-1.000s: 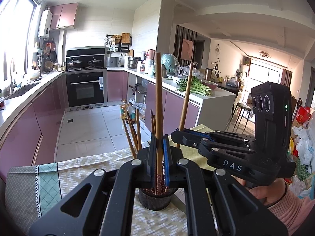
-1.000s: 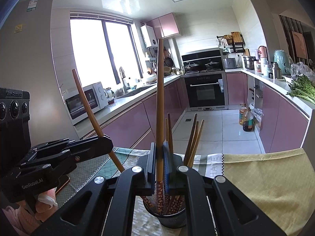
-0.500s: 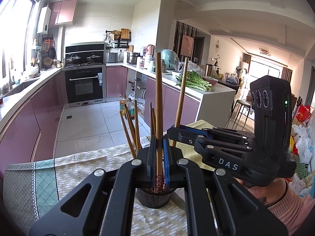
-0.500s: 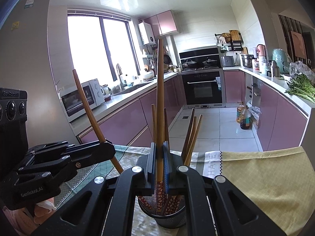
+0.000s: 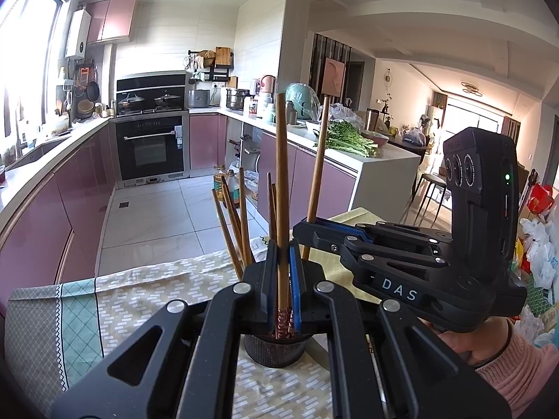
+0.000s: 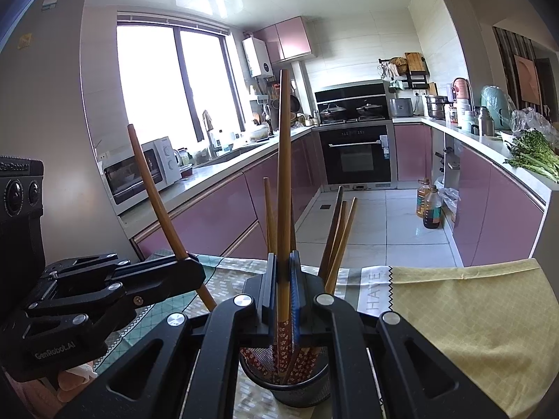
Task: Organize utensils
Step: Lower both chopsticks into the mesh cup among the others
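My left fingers (image 5: pixel 267 279) are clamping shut on one wooden chopstick (image 5: pixel 281 188), holding it nearly upright, its patterned red end dipping into the dark mesh cup (image 5: pixel 276 349) just below the left gripper (image 5: pixel 283 279). My right fingers (image 6: pixel 267 286) are pinching a second chopstick (image 6: pixel 283 181) the same way, patterned end down inside the cup (image 6: pixel 297 387), under the right gripper (image 6: pixel 283 289).

From the left wrist view I am seeing the right gripper (image 5: pixel 307 234) crossing in from the right with its chopstick (image 5: pixel 318 160) leaning slightly right. From the right wrist view the left gripper (image 6: pixel 188 276) is coming in from the left, its chopstick (image 6: pixel 157 195) leaning left.

Against a second ago, little is changing: both grips are staying closed on the same sticks, and both hands are barely shifting. The kitchen behind is sitting a touch differently in the frame, and the cup is showing slightly more of its rim in the right wrist view.

The cup is standing on the patterned cloth (image 5: pixel 146 289), near the table's front edge below my grippers. Inside it, several loose chopsticks (image 5: pixel 237 220) are fanning outward, patterned ends down, some leaning left and some right (image 6: pixel 339 237). A yellow cloth (image 6: pixel 464 317) is covering the table to the right of the cup.
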